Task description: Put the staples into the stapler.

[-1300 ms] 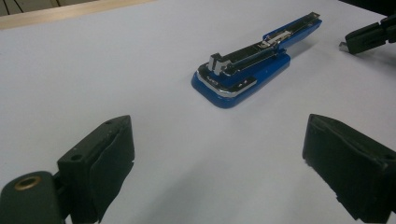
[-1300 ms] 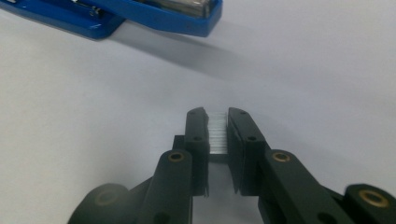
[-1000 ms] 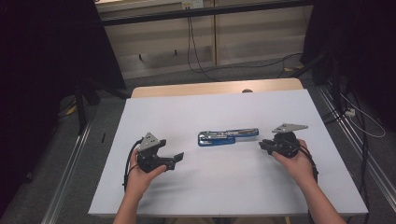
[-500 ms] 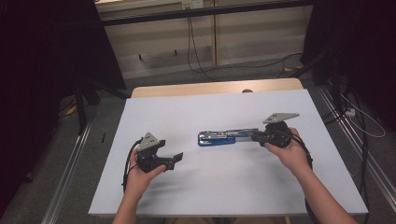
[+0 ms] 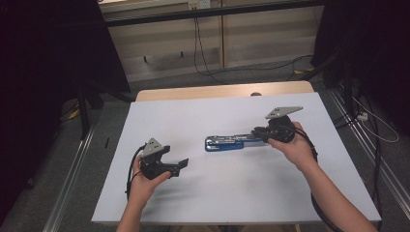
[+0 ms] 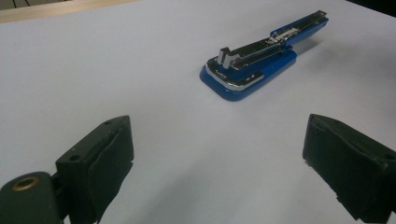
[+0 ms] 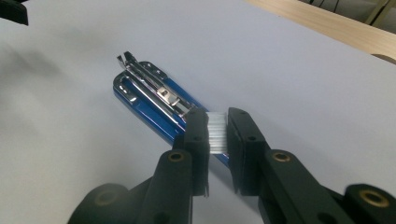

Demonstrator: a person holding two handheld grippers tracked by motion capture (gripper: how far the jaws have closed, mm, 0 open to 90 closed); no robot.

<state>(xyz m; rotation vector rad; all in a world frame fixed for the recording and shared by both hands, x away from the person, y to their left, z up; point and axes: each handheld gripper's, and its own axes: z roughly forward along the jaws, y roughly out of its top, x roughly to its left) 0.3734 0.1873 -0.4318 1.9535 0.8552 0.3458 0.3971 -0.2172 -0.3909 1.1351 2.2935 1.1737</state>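
Note:
A blue stapler [image 5: 226, 143] lies swung open in the middle of the white table top [image 5: 217, 203], its metal staple channel [image 7: 154, 91] facing up. My right gripper [image 5: 259, 133] hovers over the stapler's right end, shut on a short silvery strip of staples [image 7: 216, 133] pinched between its pads, just above the rear of the stapler [image 7: 144, 105]. My left gripper [image 5: 181, 166] rests in the person's hand at the table's left front, jaws wide open and empty. In its view the left gripper [image 6: 217, 140] points at the stapler [image 6: 252, 70], well short of it.
A strip of bare wood [image 5: 217, 92] shows at the table's far edge. Metal rails [image 5: 72, 179] run along both sides of the table. Cables [image 5: 372, 121] lie on the floor at the back and right.
My right gripper has moved left and risen, from beside the stapler's right end to over it, with the staple strip in its jaws. The left hand has stayed still.

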